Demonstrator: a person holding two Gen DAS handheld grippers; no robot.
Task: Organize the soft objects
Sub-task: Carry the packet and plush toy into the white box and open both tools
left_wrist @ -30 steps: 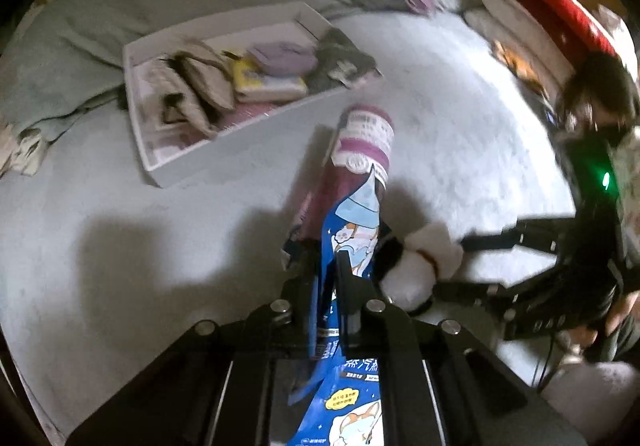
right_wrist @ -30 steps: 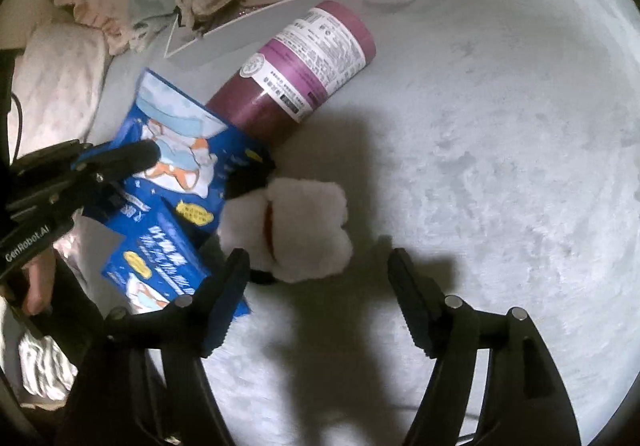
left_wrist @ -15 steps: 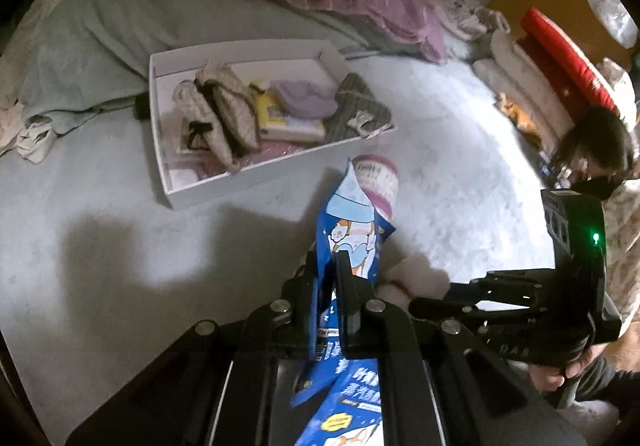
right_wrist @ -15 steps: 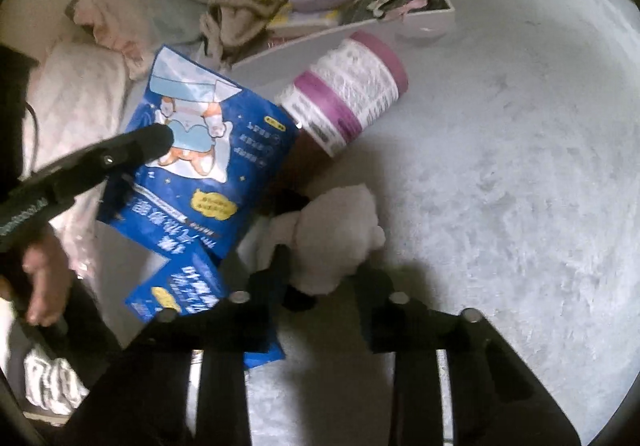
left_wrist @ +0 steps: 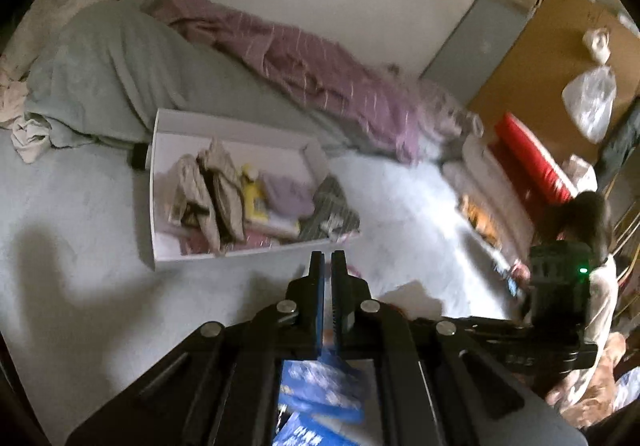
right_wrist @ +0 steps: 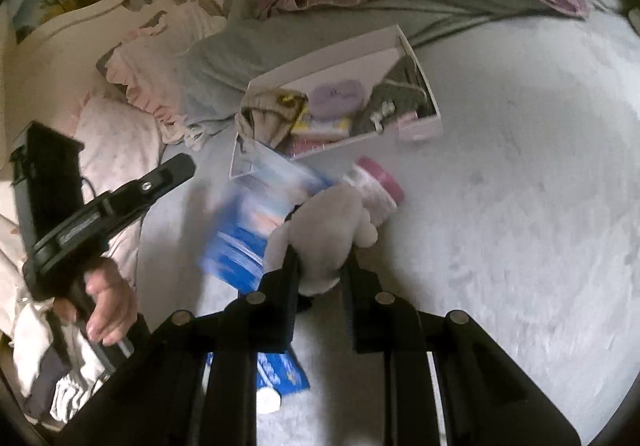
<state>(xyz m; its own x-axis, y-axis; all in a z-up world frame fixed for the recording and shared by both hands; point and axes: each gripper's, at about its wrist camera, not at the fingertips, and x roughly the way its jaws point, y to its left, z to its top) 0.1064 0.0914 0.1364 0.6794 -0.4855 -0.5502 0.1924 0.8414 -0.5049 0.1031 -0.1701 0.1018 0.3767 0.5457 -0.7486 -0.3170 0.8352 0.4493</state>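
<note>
Right gripper (right_wrist: 320,266) just clamped on the plush (right_wrist: 324,230), hanging near over the bed; thin pinch, might slip. Left gripper (left_wrist: 327,266) pinches a dangling blue packet (left_wrist: 320,386), could snag short of the far box (left_wrist: 224,126).

Nothing can be read: the white print on the flat blue plastic packets (left_wrist: 320,386) and the label on the pink-capped cylindrical can (right_wrist: 374,186) lying on the grey bed are blurred beyond reading.
</note>
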